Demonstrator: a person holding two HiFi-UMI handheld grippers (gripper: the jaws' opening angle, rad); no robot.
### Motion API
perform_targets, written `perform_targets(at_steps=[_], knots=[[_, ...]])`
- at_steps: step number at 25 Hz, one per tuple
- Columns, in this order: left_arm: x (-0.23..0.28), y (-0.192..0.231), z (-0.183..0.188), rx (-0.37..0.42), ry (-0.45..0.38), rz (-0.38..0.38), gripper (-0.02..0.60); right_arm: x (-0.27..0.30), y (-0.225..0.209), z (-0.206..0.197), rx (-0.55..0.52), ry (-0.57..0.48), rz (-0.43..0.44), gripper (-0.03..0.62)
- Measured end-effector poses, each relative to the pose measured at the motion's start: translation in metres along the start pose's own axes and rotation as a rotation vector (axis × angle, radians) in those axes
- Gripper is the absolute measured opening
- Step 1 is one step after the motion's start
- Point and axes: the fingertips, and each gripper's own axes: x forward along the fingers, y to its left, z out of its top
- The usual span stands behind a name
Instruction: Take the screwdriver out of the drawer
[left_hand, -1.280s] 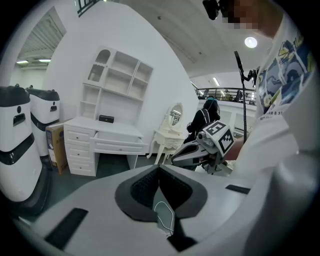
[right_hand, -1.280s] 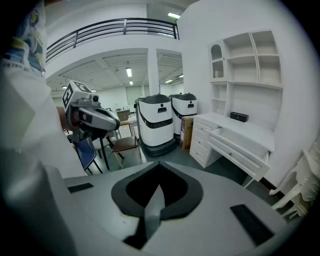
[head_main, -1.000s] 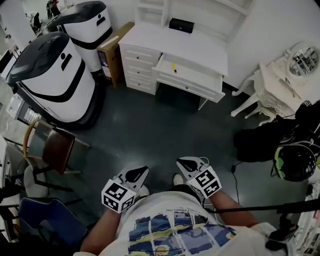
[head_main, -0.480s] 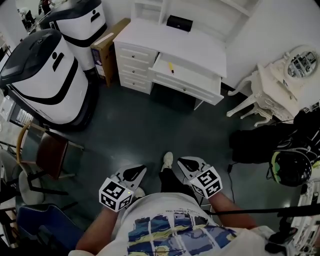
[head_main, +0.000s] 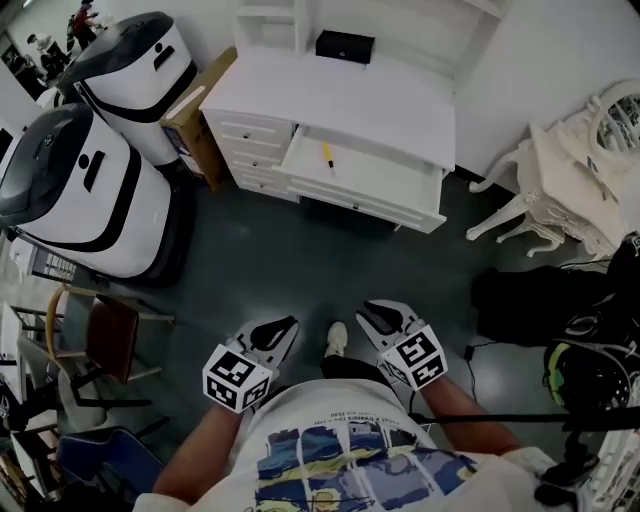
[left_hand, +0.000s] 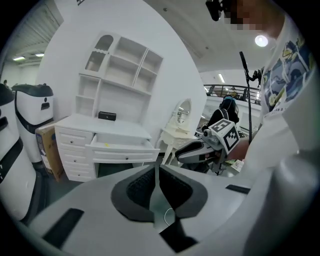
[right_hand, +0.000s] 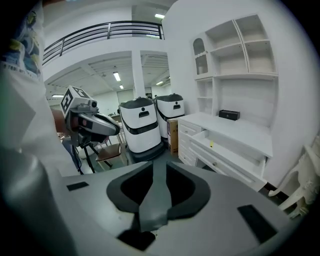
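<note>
A small yellow-handled screwdriver (head_main: 327, 156) lies in the open drawer (head_main: 362, 192) of the white desk (head_main: 345, 95), far ahead of me across the dark floor. It shows as a yellow speck in the left gripper view (left_hand: 106, 145) and in the right gripper view (right_hand: 211, 144). My left gripper (head_main: 286, 325) and right gripper (head_main: 366, 309) are held close to my body, well short of the desk. Both are shut and hold nothing, as the left gripper (left_hand: 157, 172) and right gripper (right_hand: 159, 172) show in their own views.
Two large white machines (head_main: 75, 190) and a cardboard box (head_main: 195, 120) stand left of the desk. A black box (head_main: 345, 46) sits on the desk top. A white ornate chair (head_main: 560, 180) and black bags (head_main: 535, 295) are at the right, chairs (head_main: 100, 335) at the left.
The desk and its open drawer have come nearer and shifted left in the head view as I step forward. Both grippers stay shut by my body.
</note>
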Motion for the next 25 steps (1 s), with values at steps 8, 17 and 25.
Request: perform_targets(at_steps=[8,17,25], knots=[[0.105,0.019,0.052,0.014,0.037,0.011,0.015,-0.007,-0.097,-0.014,0.068,-0.015,-0.024,0.103],[0.188,0.061,0.079,-0.007,0.084,0.007,0.017,-0.021,-0.156,-0.026,0.149,-0.027,-0.102,0.1],[0.265,0.142,0.095,-0.042,0.146,0.016,0.058,-0.032,-0.213,-0.032,0.252,-0.026,-0.267,0.101]])
